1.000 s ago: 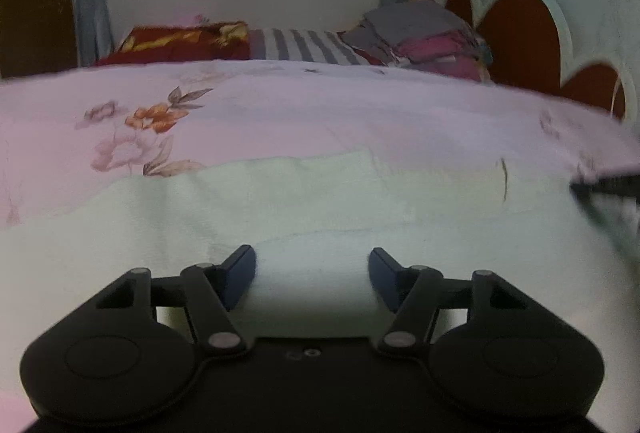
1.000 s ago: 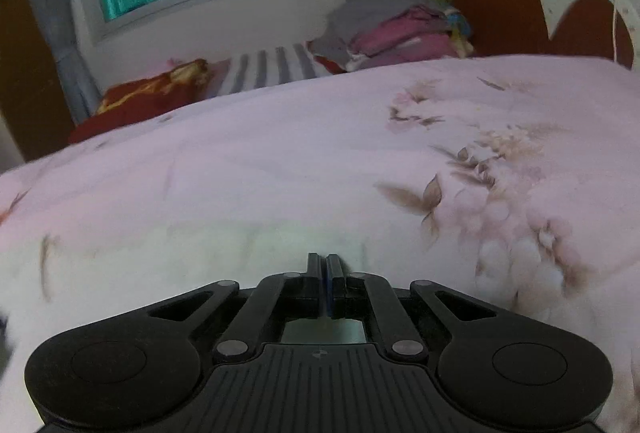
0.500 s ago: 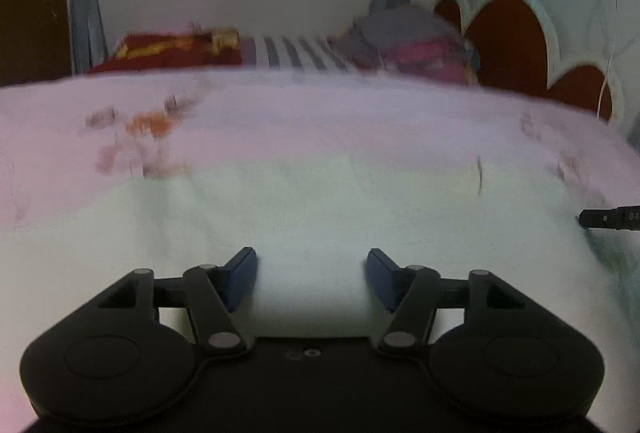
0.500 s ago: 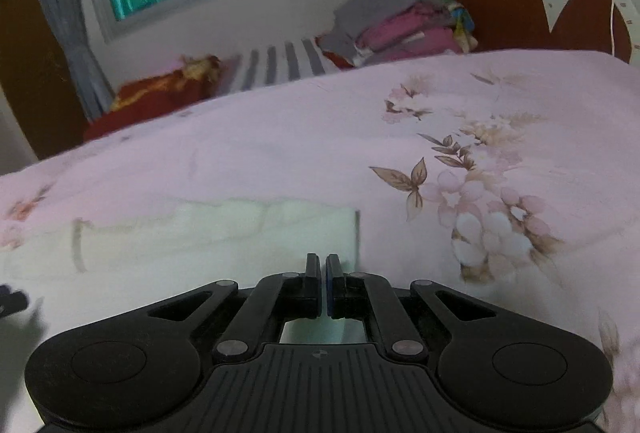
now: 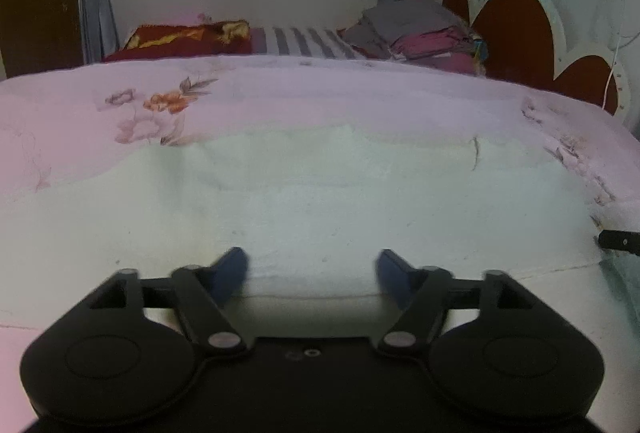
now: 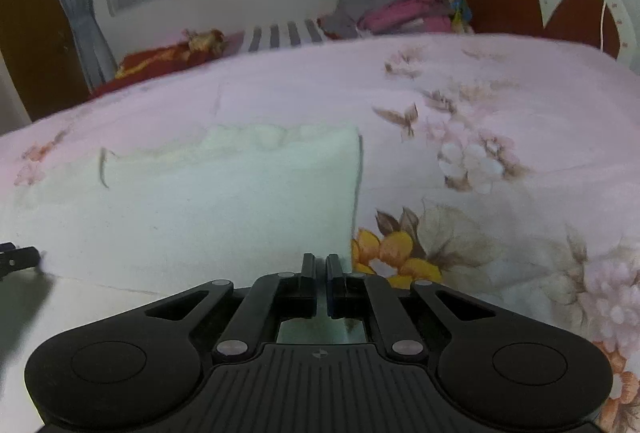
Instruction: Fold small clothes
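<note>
A pale white-green garment point(image 5: 320, 201) lies spread flat on the pink floral bedspread point(image 5: 80, 121). My left gripper point(image 5: 311, 271) is open, its blue-padded fingers over the garment's near folded edge, holding nothing. In the right wrist view the same garment point(image 6: 208, 201) fills the left and middle. My right gripper point(image 6: 321, 267) is nearly closed at the garment's near right corner, with a thin gap between the jaws; whether cloth is pinched there is hidden. The right gripper's tip shows at the right edge of the left wrist view point(image 5: 618, 241).
A stack of folded clothes point(image 5: 420, 33) sits at the far side by the red scalloped headboard point(image 5: 516, 29). A red patterned pillow point(image 5: 180, 41) and striped cloth point(image 5: 304, 41) lie below the window. The bedspread point(image 6: 500, 173) extends to the right.
Both grippers pulled back toward me and lifted a little, so more of the garment shows. The right gripper's jaws show a slightly wider gap. The left gripper stays open.
</note>
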Demonstrator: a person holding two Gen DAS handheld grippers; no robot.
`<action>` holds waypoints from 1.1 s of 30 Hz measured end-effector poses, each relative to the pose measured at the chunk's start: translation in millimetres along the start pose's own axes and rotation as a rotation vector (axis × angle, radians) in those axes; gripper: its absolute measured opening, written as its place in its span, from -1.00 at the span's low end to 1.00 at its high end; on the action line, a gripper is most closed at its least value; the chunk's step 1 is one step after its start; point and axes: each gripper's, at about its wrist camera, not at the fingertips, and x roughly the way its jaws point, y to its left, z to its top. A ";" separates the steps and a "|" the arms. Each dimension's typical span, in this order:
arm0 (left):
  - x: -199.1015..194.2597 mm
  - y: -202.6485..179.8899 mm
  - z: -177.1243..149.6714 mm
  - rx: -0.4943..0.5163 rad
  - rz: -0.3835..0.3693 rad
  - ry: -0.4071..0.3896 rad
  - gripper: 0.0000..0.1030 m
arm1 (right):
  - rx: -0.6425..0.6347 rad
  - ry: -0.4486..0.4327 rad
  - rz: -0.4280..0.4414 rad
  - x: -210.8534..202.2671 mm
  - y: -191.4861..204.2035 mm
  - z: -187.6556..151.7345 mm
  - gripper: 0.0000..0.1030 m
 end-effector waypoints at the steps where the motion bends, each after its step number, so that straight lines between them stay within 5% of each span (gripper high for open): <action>1: 3.3 2.3 -2.7 -0.003 0.003 0.016 0.45 | -0.009 -0.004 0.000 0.4 1.4 -1.9 -0.92; 5: -8.3 15.0 -4.0 -0.042 -0.009 -0.014 0.51 | 0.027 0.031 -0.023 5.6 -1.9 -5.8 -0.92; 10: -35.1 54.8 -21.7 -0.108 0.073 -0.012 0.86 | 0.054 0.003 -0.025 -16.3 4.5 -11.2 -0.89; 13: -60.3 90.7 -37.4 -0.161 0.129 -0.033 0.79 | 0.050 0.000 -0.076 -23.8 10.5 -19.9 0.63; 15: -77.0 128.7 -49.9 -0.258 0.170 -0.056 0.52 | 0.037 -0.038 -0.064 -32.8 15.4 -26.2 0.58; 16: -86.1 151.8 -57.6 -0.329 0.188 -0.078 0.17 | 0.039 -0.034 -0.046 -34.4 17.8 -27.7 0.41; 18: -100.9 194.2 -71.5 -0.494 0.212 -0.102 -0.08 | 0.040 -0.034 -0.030 -36.2 23.5 -29.1 0.03; 24: -127.6 285.8 -104.3 -0.859 0.241 -0.261 -0.06 | 0.014 -0.003 -0.008 -23.9 52.2 -25.3 -0.09; 33: -122.6 346.9 -111.7 -1.093 0.171 -0.400 -0.23 | 0.017 0.014 0.009 -16.7 81.0 -20.0 -0.09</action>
